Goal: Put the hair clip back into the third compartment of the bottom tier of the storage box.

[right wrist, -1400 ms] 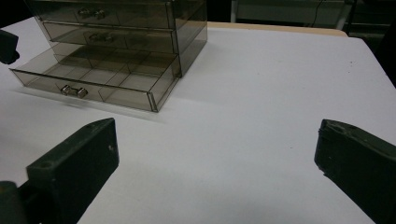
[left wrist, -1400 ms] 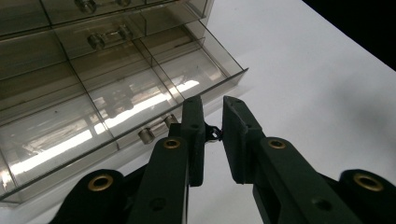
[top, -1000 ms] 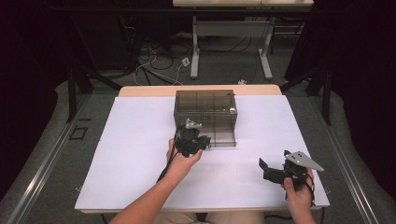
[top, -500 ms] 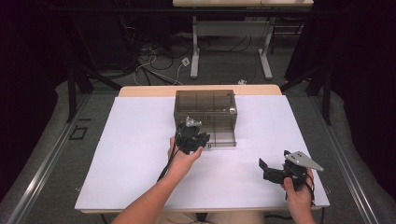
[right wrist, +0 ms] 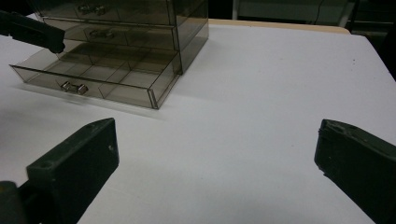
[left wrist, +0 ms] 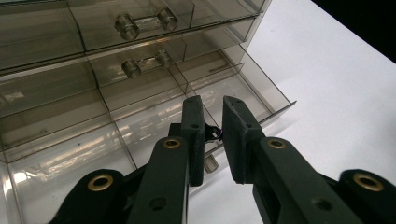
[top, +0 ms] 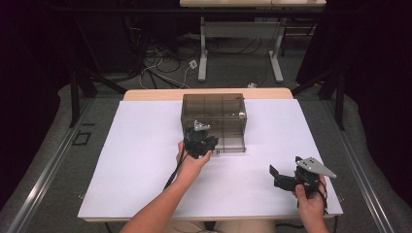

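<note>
Your left gripper [top: 210, 144] is at the front of the smoky plastic drawer box [top: 214, 104], which stands at the twelve o'clock side of the white tabletop [top: 136, 160]. Its jaws are nearly together, and in the left gripper view something small and dark sits between them; I cannot tell what it is. The bottom drawer [right wrist: 100, 74] is pulled out, its handle [right wrist: 74, 87] pointing to six o'clock. I judge you are placing something into this drawer, so next lower the jaws over one compartment and let them part. Your right gripper [top: 279, 177] rests at about four o'clock, jaws wide apart and holding nothing.
</note>
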